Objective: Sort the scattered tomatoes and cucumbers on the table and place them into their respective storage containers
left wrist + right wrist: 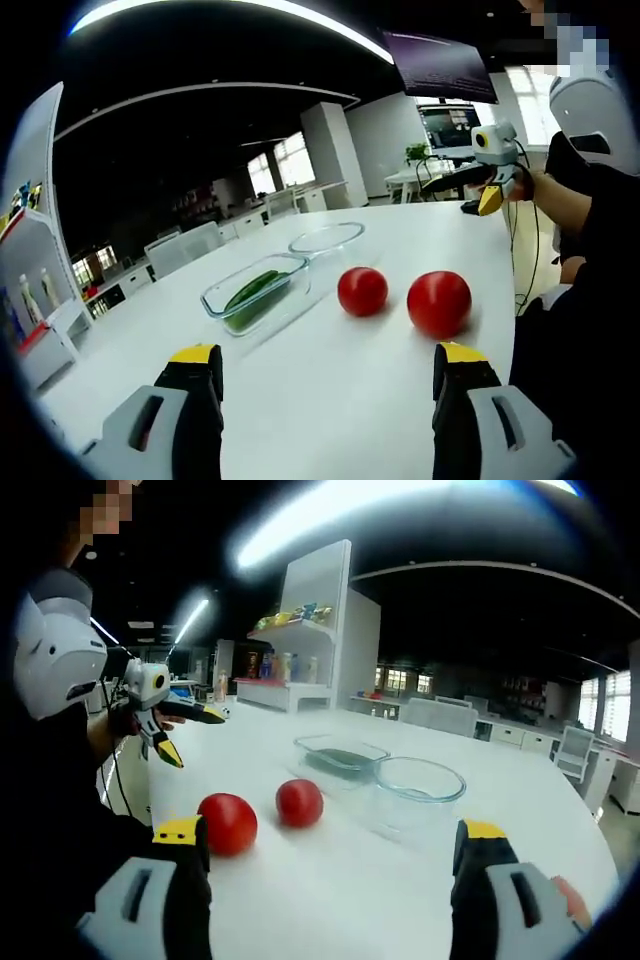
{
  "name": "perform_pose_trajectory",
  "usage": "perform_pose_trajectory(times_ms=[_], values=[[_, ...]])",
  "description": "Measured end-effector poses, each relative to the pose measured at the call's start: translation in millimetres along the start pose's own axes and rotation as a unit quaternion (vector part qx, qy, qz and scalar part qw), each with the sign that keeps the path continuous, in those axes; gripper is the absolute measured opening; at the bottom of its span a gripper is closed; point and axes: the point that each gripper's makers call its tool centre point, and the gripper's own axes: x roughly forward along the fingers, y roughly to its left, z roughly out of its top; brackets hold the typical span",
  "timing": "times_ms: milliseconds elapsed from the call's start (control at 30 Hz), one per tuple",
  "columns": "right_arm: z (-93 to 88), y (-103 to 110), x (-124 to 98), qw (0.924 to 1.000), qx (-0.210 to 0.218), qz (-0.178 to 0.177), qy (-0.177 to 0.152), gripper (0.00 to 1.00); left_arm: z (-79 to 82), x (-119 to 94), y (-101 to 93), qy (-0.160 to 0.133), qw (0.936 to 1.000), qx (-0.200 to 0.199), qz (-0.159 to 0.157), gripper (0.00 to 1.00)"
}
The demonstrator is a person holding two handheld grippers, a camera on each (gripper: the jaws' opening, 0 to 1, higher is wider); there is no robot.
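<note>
Two red tomatoes lie side by side on the white table: one nearer the containers, one nearer the person. Left of them a rectangular glass container holds a green cucumber. Behind it stands a round glass bowl. My left gripper is open, short of the tomatoes. In the right gripper view the tomatoes, the container and the bowl lie ahead of my open right gripper. Each gripper also shows across the table, left and right.
The person sits at the table's edge, a dark sleeve close to the tomatoes. A white shelf unit with bottles stands beyond the table. Chairs line the far side. A monitor stands behind the right gripper.
</note>
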Motion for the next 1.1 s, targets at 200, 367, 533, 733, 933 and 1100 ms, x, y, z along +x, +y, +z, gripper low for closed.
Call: perform_pose_trajectory(times_ms=[200, 367, 533, 733, 933, 1100], values=[[-4.9, -2.6, 5.9, 0.9999, 0.010, -0.005, 0.002, 0.96, -0.5, -2.4, 0.4, 0.001, 1.0000, 0.000, 0.003, 0.86], [-16.5, -1.6, 20.0, 0.9987, 0.042, 0.001, 0.030, 0.96, -2.6, -2.9, 0.2, 0.005, 1.0000, -0.001, 0.005, 0.86], [-20.4, 3.0, 41.0, 0.9969, 0.067, 0.005, 0.041, 0.91, -2.9, -3.6, -1.1, 0.006, 1.0000, 0.001, 0.007, 0.86], [-27.6, 14.5, 85.0, 0.9892, 0.130, 0.033, 0.058, 0.83, -2.2, -6.9, -3.4, 0.006, 1.0000, -0.002, 0.005, 0.86], [-29.4, 22.8, 109.7, 0.9897, 0.121, 0.044, 0.062, 0.82, -5.7, -7.6, -4.1, 0.012, 0.9999, -0.002, 0.006, 0.86], [-33.2, 23.8, 130.8, 0.9900, 0.108, 0.048, 0.076, 0.77, -7.4, -6.4, -2.6, 0.017, 0.9998, 0.001, 0.009, 0.86]])
